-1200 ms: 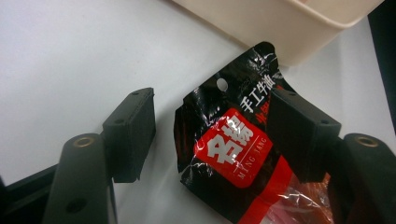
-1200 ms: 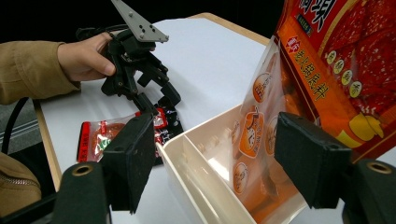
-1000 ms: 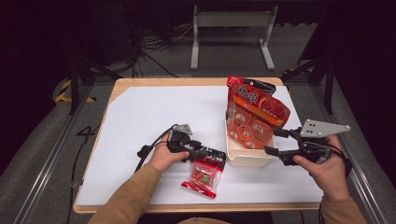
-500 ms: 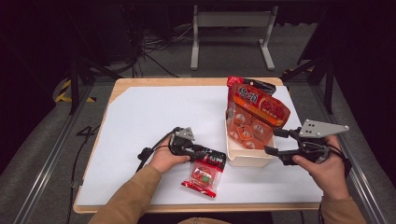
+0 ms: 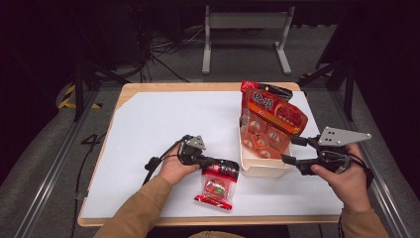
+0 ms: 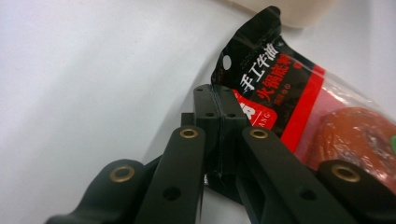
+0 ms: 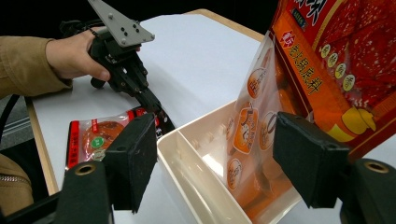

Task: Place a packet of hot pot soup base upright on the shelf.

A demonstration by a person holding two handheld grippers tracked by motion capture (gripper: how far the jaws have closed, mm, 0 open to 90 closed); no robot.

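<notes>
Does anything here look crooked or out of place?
The big orange bag looks odd: it stands on end in the white bin, leans, and sticks out well above the rim. Nothing looks spilled or torn. The small red packet lies flat on the table, its top edge pinched by the left gripper.

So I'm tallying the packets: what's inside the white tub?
One big orange snack bag stands in the white tub, leaning and sticking out above the rim. Whatever lies beneath or behind the bag is covered.
</notes>
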